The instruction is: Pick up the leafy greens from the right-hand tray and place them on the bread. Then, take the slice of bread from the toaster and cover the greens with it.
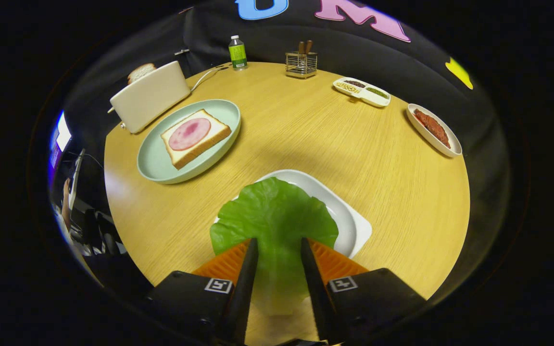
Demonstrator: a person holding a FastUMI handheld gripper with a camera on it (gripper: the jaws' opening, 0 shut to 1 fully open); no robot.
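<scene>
Table (306, 144) round, wood; hand-held gripper (279, 245) w/ greens (272, 211).

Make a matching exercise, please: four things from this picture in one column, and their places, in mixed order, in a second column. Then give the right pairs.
Things:
1. lettuce leaf
2. bread slice with ham
3. plain bread slice
4. green bottle

Places:
A. standing at the table's far edge, near the toaster's cable
B. between the fingers of the gripper, over the white tray
C. sticking out of the top of the toaster
D. lying on the pale green plate

Pairs: 1-B, 2-D, 3-C, 4-A
</scene>
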